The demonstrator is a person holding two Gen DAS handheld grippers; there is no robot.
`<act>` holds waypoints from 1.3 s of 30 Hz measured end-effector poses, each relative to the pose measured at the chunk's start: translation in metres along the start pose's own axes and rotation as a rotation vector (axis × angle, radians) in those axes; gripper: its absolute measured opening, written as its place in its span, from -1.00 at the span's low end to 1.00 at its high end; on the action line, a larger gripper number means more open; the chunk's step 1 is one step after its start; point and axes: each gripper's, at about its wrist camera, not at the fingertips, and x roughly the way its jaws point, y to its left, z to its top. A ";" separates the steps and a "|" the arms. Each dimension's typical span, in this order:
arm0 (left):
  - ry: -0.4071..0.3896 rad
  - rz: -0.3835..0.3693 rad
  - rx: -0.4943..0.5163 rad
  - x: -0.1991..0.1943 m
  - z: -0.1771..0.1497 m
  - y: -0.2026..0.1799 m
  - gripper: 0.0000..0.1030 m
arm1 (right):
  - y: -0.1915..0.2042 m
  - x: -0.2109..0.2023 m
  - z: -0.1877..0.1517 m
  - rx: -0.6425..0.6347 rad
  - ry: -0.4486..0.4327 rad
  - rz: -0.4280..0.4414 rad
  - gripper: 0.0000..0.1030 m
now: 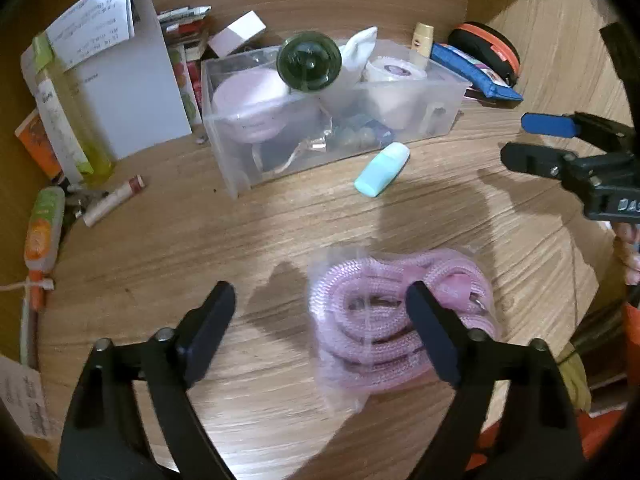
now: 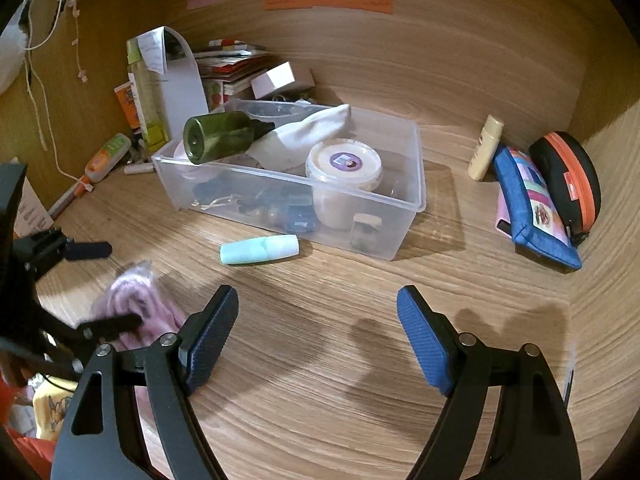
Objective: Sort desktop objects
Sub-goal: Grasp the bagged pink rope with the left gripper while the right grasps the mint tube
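Sorting partly done: clear plastic bin (image 2: pixel 404 216) at counter (image 2: pixel 360 360) centre already holds green bottle (image 2: pixel 224 138), white sock, lidded tub. Left out: bagged pink cord (image 1: pixel 384 312) near-left, mint tube (image 2: pixel 260 249) just in front of bin, blue pouch (image 2: pixel 532 216) far right. Left hand-held gripper (image 1: pixel 320 312) spread, hovering at cord, not gripping. Right hand-held gripper (image 2: pixel 318 320) spread, empty.

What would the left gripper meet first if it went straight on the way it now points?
Probably the bare wooden desktop: the open left gripper points steeply down beside the bagged pink braided cord, which its right finger overlaps. Depth is unclear, so that finger might catch the bag.
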 end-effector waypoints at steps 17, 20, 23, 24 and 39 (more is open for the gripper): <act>0.137 -0.006 0.407 0.004 -0.016 -0.039 0.76 | -0.017 0.024 0.004 0.041 0.059 0.039 0.54; 0.148 -0.043 0.437 0.011 -0.007 -0.045 0.77 | -0.017 0.028 0.005 0.041 0.071 0.041 0.54; 0.150 -0.071 0.464 0.020 0.003 -0.049 0.78 | -0.018 0.030 0.005 0.036 0.078 0.036 0.54; 0.150 -0.081 0.471 0.023 0.007 -0.050 0.78 | -0.018 0.031 0.005 0.034 0.080 0.032 0.54; 0.132 -0.248 0.371 0.050 0.024 -0.040 0.71 | -0.020 0.058 0.012 0.058 0.154 0.055 0.54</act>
